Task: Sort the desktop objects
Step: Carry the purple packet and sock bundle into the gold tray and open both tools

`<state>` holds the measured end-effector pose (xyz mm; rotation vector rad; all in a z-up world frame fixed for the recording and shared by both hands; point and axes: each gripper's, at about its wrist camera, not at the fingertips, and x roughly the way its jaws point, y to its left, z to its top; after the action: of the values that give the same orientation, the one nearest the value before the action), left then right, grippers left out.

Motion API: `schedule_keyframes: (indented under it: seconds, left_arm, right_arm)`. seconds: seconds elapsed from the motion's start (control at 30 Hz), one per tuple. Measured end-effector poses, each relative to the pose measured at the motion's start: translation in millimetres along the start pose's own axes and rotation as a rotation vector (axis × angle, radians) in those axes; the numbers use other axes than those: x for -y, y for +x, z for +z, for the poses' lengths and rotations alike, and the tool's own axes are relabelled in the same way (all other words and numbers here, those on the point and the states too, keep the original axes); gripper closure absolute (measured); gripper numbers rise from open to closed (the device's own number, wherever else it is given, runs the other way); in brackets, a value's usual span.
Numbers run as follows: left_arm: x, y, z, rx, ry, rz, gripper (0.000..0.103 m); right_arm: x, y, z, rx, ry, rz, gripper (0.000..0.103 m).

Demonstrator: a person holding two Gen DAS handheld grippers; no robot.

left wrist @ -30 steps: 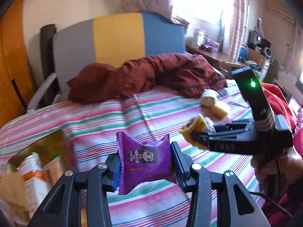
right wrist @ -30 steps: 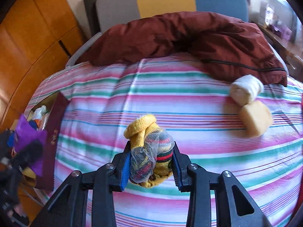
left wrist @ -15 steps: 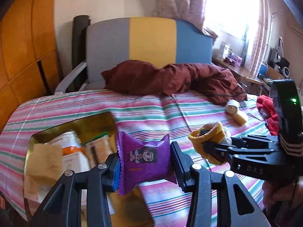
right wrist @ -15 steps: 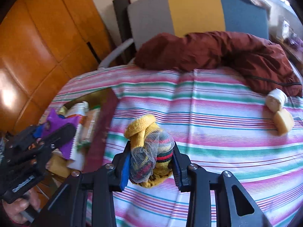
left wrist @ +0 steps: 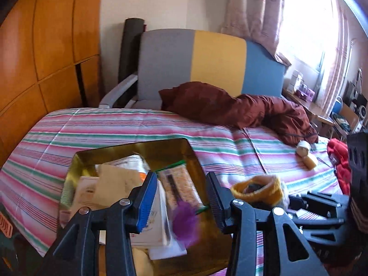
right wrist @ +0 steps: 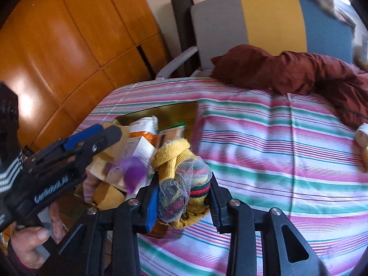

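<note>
Left gripper (left wrist: 181,204) standing wide over box (left wrist: 128,148); purple packet (left wrist: 185,222) blurring below it.
Right gripper (right wrist: 184,201) is clamping yellow sock bundle (right wrist: 181,179) near box.

We see the purple packet (left wrist: 185,220) only as a motion smear above the gold box (left wrist: 138,148), so its print is unreadable. The rolled items (right wrist: 362,138) are cut off at the right edge.
</note>
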<state>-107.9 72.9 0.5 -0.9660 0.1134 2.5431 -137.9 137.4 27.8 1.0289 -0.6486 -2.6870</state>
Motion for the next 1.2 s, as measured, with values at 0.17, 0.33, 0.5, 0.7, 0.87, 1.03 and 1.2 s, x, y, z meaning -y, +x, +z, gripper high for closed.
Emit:
schedule_keyframes:
  seconds: [0.17,0.33,0.5,0.7,0.87,1.03,1.2]
  left_arm:
    - [-26,0,-1,-0.011,-0.028,0.02,0.06]
    - [-60,-5,-3,-0.003,-0.086,0.068,0.06]
    - [-72,-6,-9,-0.011,-0.109,0.097,0.06]
    - [-68,-11,-10,-0.003,-0.136,0.122,0.051]
    - [-63,-20,-9,0.011,-0.126,0.145,0.046]
    - [-60,-26,-8,0.014,-0.125,0.157,0.043]
    - [-56,-30,-11,0.018,-0.115,0.162,0.041]
  right_arm:
    - [-21,10,-5,-0.014,-0.023,0.005,0.065]
    - [-25,15,-7,-0.029,-0.017,0.015,0.065]
    - [-32,24,-7,-0.041,-0.026,0.026,0.065]
    - [-42,37,-3,-0.052,-0.029,0.044,0.059]
    - [-54,46,-1,-0.066,-0.047,0.07,0.045]
    - [-62,47,-5,-0.066,-0.069,0.061,0.044]
    - [-57,43,-8,-0.063,-0.062,0.045,0.044]
